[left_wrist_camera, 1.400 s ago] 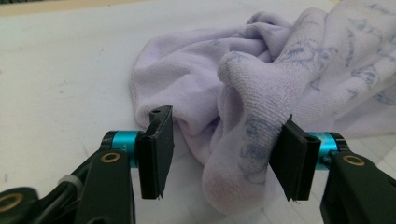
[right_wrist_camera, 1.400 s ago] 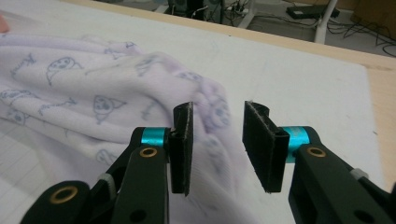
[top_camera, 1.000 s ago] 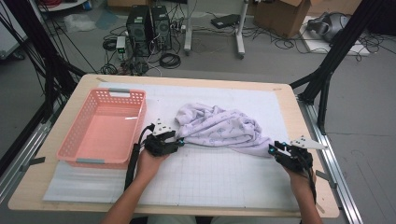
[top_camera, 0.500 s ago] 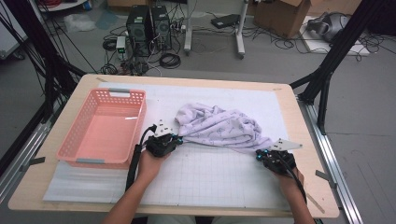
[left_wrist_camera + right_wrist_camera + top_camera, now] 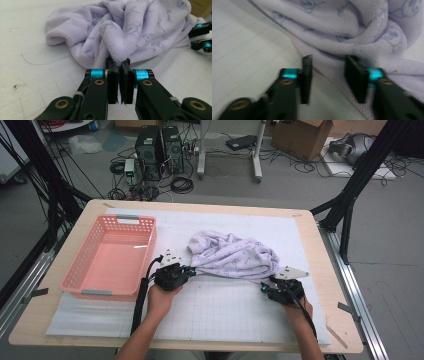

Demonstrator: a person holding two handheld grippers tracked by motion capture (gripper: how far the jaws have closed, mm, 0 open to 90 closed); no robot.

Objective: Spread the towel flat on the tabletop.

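Your left gripper [image 5: 119,65] pinches the lavender towel's [image 5: 235,256] fold; your right gripper [image 5: 332,66] gapes wide astride its hem.

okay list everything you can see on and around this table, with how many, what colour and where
towel: one, pale lilac with a faint print, crumpled mid-table
basket: one, pink plastic, left side of the table
mat: one, white gridded, covering the table top
table: one, light wood
computer towers: two, black, floor beyond the table
cardboard box: one, brown, floor at far right
left gripper: black and blue, shut on a towel fold
right gripper: black and blue, open at the towel's hem
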